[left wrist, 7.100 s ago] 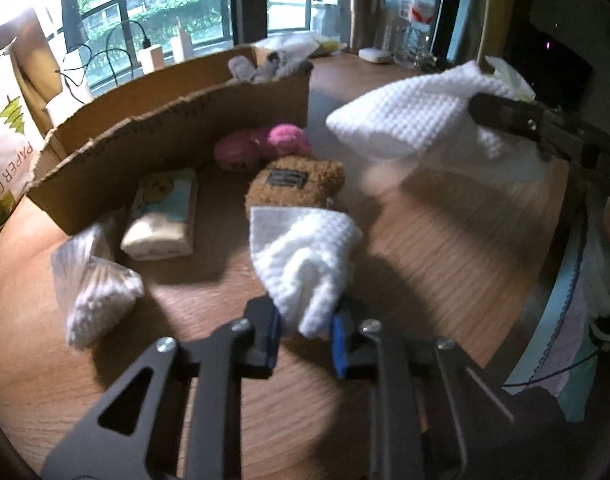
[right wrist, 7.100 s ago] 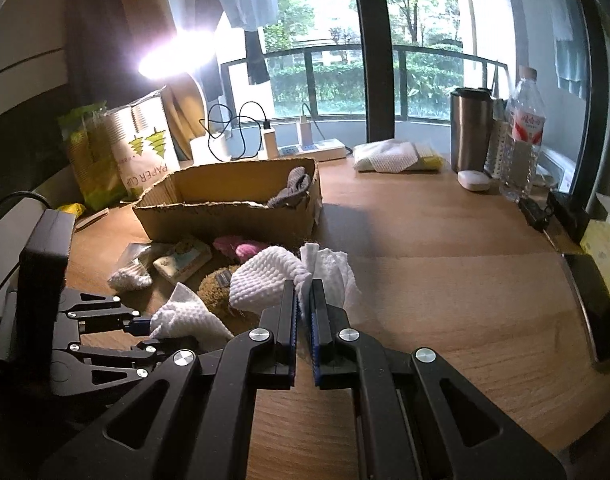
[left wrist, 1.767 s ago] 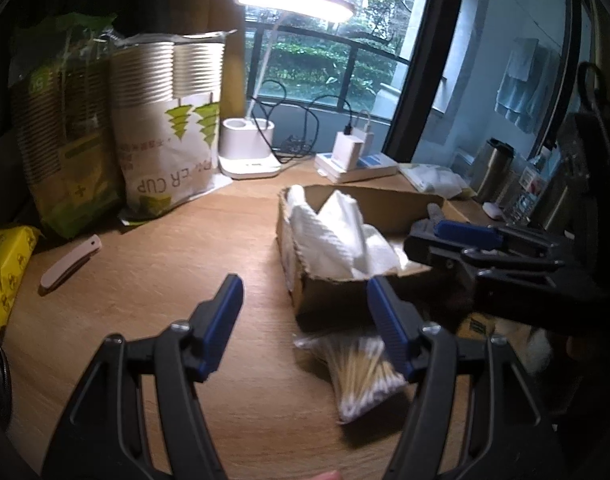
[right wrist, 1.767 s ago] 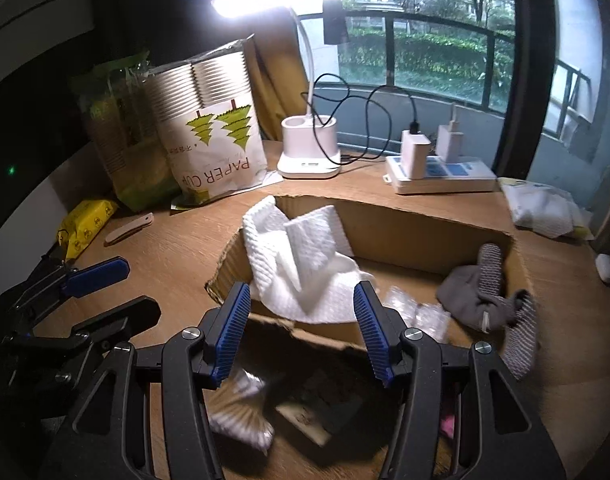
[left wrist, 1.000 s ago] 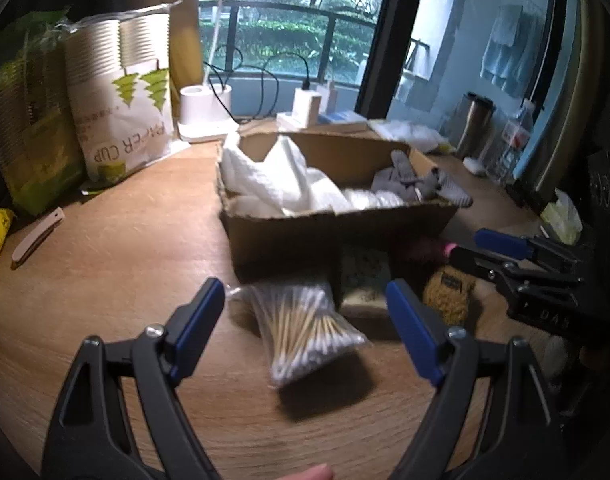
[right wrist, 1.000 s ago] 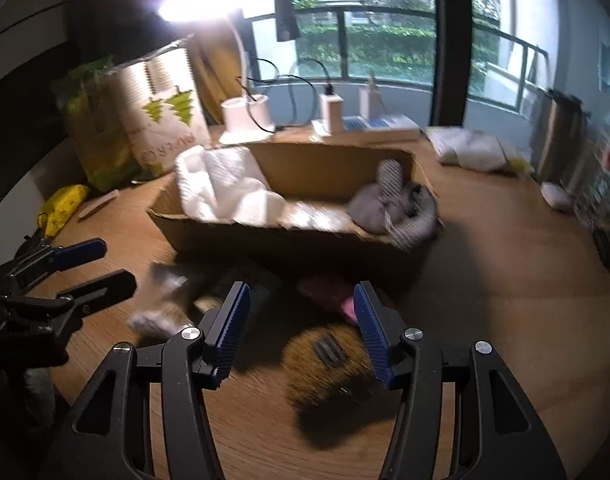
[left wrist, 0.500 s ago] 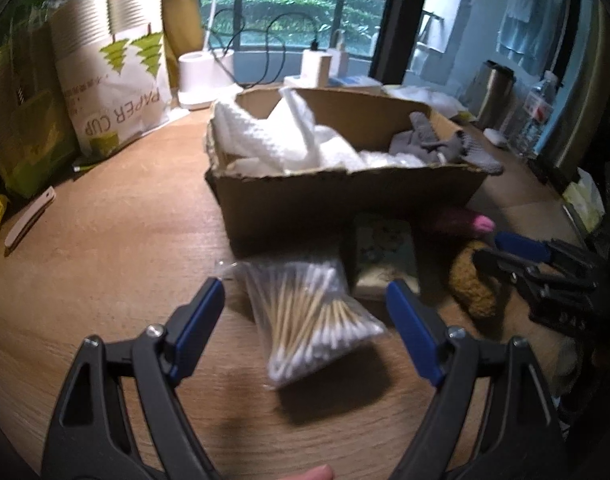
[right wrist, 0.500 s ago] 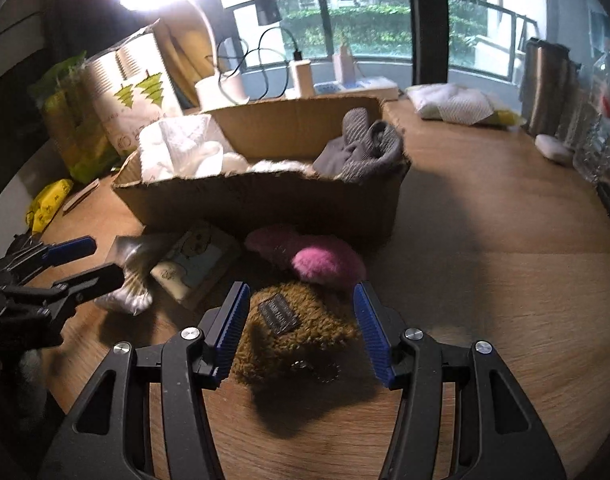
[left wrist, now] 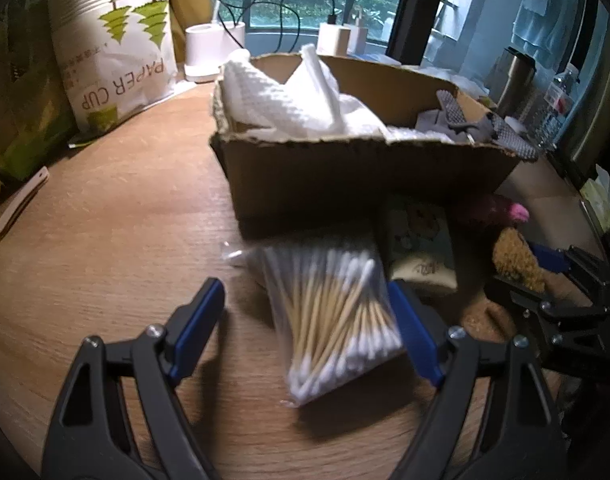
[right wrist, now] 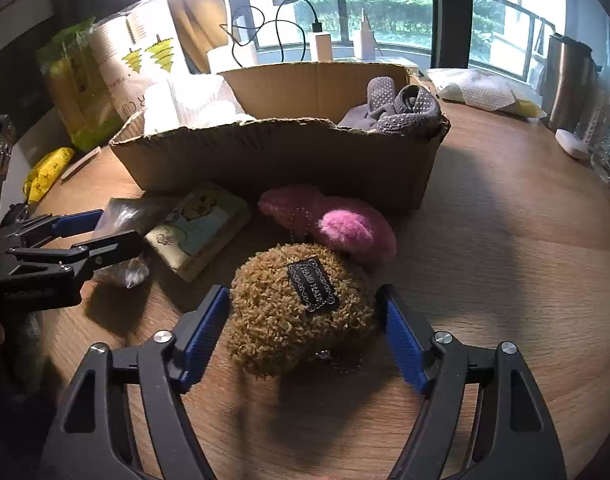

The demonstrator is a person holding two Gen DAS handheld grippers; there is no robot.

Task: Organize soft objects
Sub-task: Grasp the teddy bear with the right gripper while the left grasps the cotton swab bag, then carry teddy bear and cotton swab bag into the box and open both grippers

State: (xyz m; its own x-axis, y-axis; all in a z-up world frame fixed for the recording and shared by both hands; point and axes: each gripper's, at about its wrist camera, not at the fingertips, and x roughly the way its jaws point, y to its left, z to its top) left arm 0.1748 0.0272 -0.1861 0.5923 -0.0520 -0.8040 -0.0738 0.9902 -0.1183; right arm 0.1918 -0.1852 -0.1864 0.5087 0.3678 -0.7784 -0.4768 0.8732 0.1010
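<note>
**Wood table, soft clutter before a box**

Wooden table (right wrist: 505,240) by a window. Our right gripper (right wrist: 303,334) — jaws opening — straddles a curly brown plush (right wrist: 297,312), apart from it. Our left gripper (left wrist: 309,328) gapes around a cotton-swab bag (left wrist: 333,308). Beyond, the cardboard box (left wrist: 345,176); only the right view shows a whole pink plush (right wrist: 345,228).

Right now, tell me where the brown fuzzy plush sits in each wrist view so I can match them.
Left wrist view: the brown fuzzy plush shows at the right edge, partly hidden by the right claw.
Right wrist view: brown fuzzy plush at lower centre, between the opening jaws of the right claw, pads not pressing.
Shared landmark: the cardboard box behind it.
</note>
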